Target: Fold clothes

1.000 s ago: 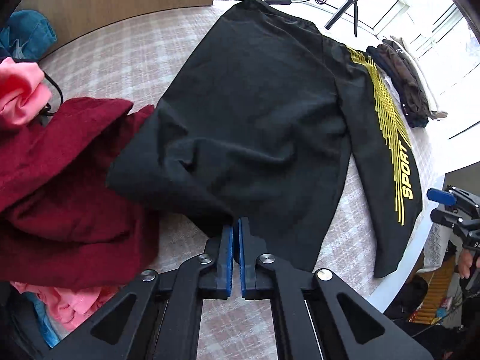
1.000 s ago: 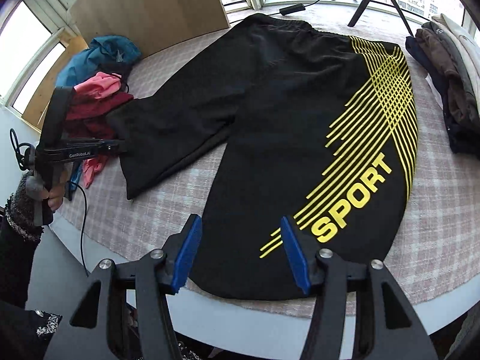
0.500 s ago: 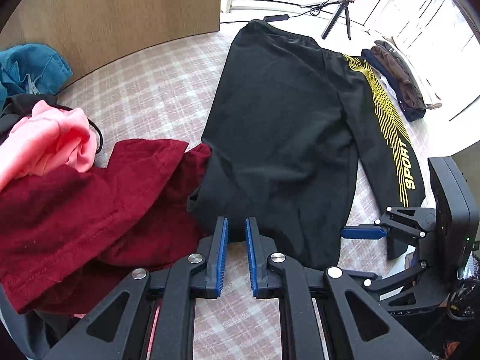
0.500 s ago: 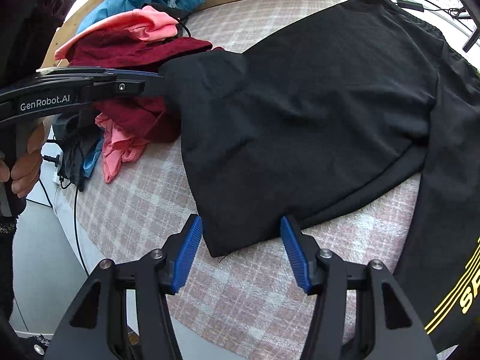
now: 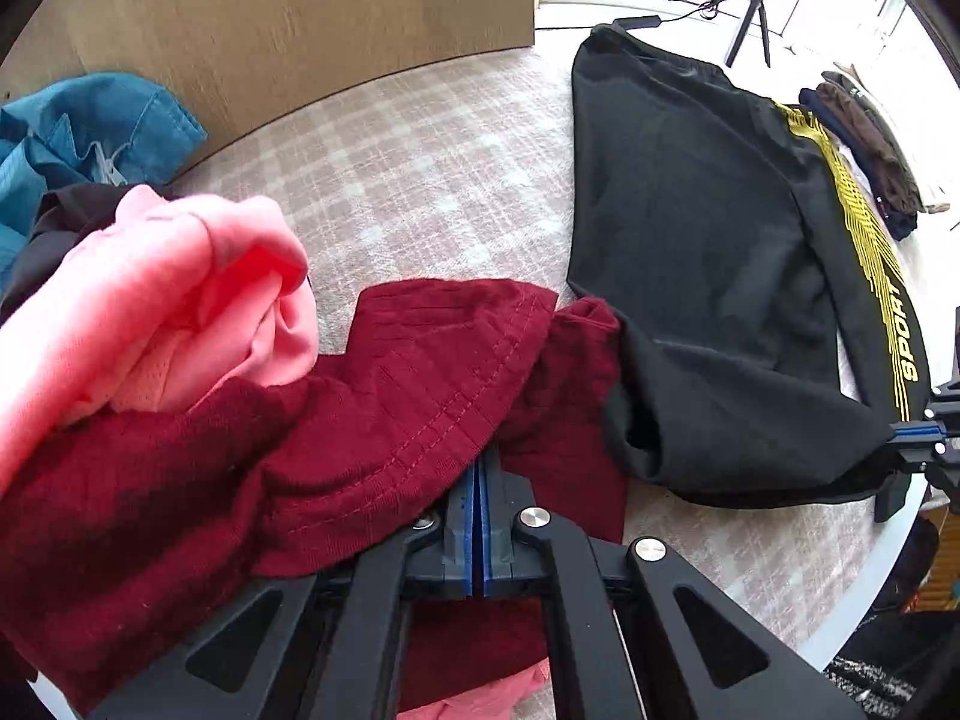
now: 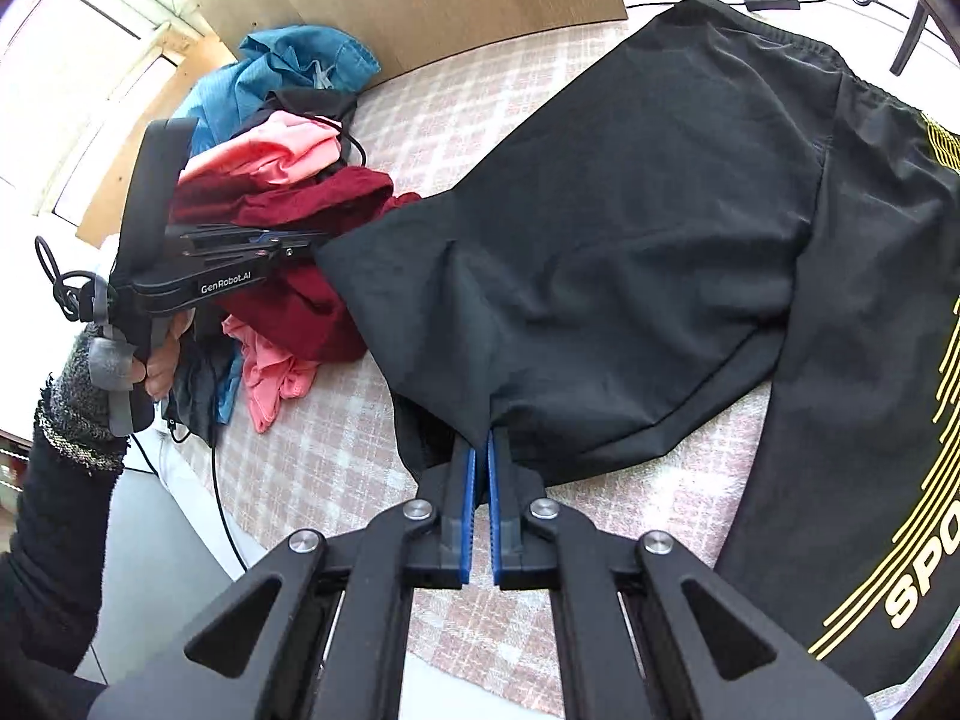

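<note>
Right wrist — right gripper (image 6: 479, 468) now clamps black shorts (image 6: 630, 252).

readable text: two items
"sport" is printed in yellow on the black shorts (image 5: 720, 276); "genrobot.ai" is marked in white on the left gripper (image 6: 288, 247) body.
</note>
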### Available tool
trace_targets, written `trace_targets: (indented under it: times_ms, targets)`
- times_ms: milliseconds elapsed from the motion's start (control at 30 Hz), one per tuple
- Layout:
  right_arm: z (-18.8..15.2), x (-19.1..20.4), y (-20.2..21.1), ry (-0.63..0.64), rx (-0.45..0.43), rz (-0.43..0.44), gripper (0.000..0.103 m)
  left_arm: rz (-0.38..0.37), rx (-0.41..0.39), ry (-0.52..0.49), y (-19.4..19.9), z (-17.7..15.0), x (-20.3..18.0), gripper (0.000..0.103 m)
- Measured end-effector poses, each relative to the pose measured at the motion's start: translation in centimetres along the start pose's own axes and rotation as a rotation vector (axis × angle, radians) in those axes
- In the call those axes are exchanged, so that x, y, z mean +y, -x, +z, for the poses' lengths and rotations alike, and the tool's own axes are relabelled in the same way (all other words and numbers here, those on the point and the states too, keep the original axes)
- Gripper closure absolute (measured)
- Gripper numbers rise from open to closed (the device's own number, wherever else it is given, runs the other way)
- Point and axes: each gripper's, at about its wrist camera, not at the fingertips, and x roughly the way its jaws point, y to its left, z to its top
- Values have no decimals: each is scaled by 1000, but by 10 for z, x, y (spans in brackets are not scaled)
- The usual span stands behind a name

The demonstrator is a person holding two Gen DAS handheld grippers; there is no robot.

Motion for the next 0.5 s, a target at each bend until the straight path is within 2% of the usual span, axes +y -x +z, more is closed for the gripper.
trace_targets:
  times_ms: [33, 100, 167, 233, 267, 333, 367, 500]
  targets:
    - [0, -2, 2, -6, -1, 9, 99, -12, -11, -54, 4, -2, -10, 93]
    - [2, -2, 2, -15, -5, 7, 99, -33, -21, -148, 8, -7, -30, 71]
    - [7, -4, 5, -22, -8, 0, 99, -23, -29, -222, 7, -8, -47, 64]
    - [8, -5, 6, -34, -8, 1, 99, -5, -38, -245, 4, -5, -55, 64]
    - [9, -6, 7, -30, -7, 0, 99, 5, -43, -255, 2, -3, -58, 65]
    - [14, -6, 6, -23, -11, -8, 99, -40, -33, -249, -1, 6, -60, 77]
    - [14, -6, 8, -21, -14, -9, 99, -58, -17, -248, 0, 8, -60, 98]
    - [18, -5, 20, -20, -37, -9, 99, -129, 51, -241, 10, 15, -56, 100]
